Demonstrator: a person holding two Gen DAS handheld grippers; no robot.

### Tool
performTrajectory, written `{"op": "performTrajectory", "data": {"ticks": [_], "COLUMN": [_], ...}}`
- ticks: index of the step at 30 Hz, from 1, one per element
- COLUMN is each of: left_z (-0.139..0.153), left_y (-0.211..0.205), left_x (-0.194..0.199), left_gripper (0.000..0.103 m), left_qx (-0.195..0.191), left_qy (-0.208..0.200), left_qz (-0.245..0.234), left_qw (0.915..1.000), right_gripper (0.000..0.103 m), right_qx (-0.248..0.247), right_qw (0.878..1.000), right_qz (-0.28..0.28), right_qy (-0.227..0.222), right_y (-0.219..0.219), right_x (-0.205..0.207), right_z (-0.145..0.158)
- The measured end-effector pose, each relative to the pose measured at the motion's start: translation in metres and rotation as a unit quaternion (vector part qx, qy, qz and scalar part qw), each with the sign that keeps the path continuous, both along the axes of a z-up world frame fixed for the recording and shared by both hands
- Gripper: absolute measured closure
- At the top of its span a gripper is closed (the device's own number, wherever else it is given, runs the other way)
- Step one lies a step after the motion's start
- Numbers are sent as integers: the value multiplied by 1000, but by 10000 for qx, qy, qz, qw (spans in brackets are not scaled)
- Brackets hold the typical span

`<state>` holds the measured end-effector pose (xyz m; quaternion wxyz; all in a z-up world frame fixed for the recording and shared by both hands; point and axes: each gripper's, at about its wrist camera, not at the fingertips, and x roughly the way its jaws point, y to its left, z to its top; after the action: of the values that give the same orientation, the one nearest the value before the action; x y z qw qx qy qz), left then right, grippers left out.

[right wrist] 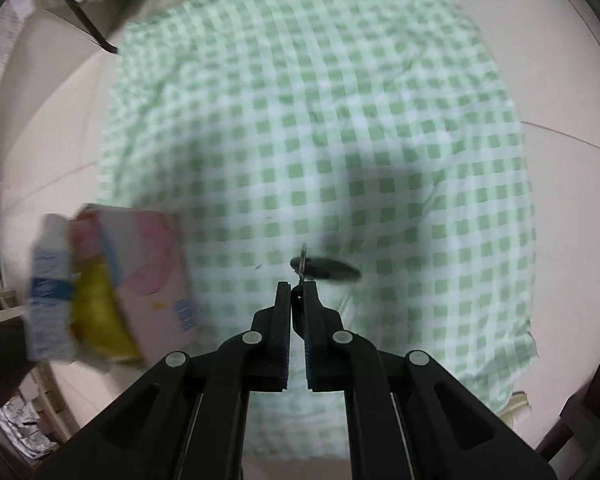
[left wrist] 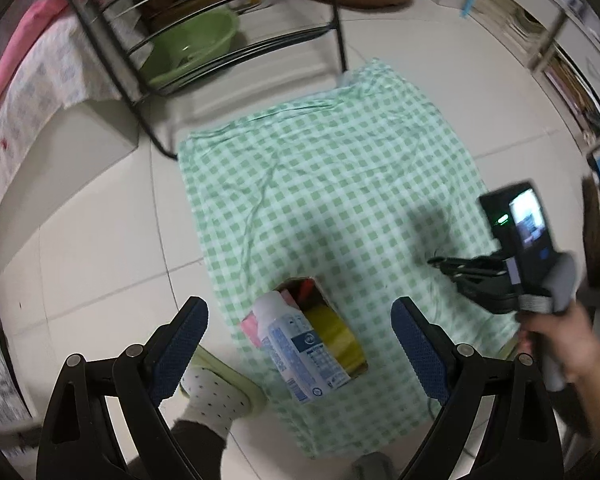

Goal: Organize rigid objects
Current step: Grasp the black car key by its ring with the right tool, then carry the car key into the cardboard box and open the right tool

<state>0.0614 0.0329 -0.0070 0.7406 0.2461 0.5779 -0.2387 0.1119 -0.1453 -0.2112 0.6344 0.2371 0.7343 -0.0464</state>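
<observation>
Left gripper [left wrist: 300, 320]: spread wide, nothing between fingers, above box [left wrist: 328, 320] holding white bottle [left wrist: 296, 348] and yellow item [left wrist: 340, 336], near edge of checked cloth [left wrist: 340, 168]. Right gripper [right wrist: 298, 286]: clamped on small dark thin object [right wrist: 302, 268], type unclear through blur. Beyond: wire rack [left wrist: 204, 40], green basin [left wrist: 192, 48].

Right wrist view is motion-blurred: carton [right wrist: 140, 284] at left smeared, its print unreadable, white bottle [right wrist: 48, 292] beside it just a streak w/ blue label. Small dark thing [right wrist: 300, 296] pinched in right gripper [right wrist: 298, 300] mostly hidden btwn pads; can't tell what it is. Left wrist view: carton contents partly covered by bottle [left wrist: 300, 344], label text too small to read. Wire rack [left wrist: 204, 40] & shelves [left wrist: 560, 52] cut off by frame edge, blurred.
</observation>
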Motion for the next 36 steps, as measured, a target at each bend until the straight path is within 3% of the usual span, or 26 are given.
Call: {"op": "performTrajectory", "data": {"ticks": [2,5,12,17,22,25,28,33,36], "left_z": [-1,-2,0,10,13,11,8,22,35], "left_y": [-5,-12,-17,-3,5,8,12,39,62], "left_x": [-8,-18,-41,-32,-41,-50,-45,2,31], "left_gripper": [10,10,10,10,10,10,10,10,10], "left_qx": [-44,-191,-728,-860,-882,-459,-174,-453,-791], "left_qy": [76,333,869,491,126,-285,-432,-196,-127], "left_qz": [-225,-589,-1355,-1683,-1995,-2139,-1893,-749,49], "left_qw": [9997,9975,9843,9807,9758,9754,9808,9960,9968], "right_gripper": [96,96,95,95,95,95,95,95,95], "right_qx": [147,290,585,522,700,538,290,260,556], "right_qw": [9996,9975,9874,9799,9720,9720,9755,9803,9813], "right_qz": [-29,60,207,252,227,257,295,456,564], "right_qy": [-257,-648,-1453,-1907,-2234,-2273,-2160,-1906,-1754], "right_y": [8,17,49,58,59,58,59,80,102], "right_x": [-25,-29,-42,-55,-52,-49,-38,-8,11], "right_z": [30,78,164,196,200,200,189,157,137]}}
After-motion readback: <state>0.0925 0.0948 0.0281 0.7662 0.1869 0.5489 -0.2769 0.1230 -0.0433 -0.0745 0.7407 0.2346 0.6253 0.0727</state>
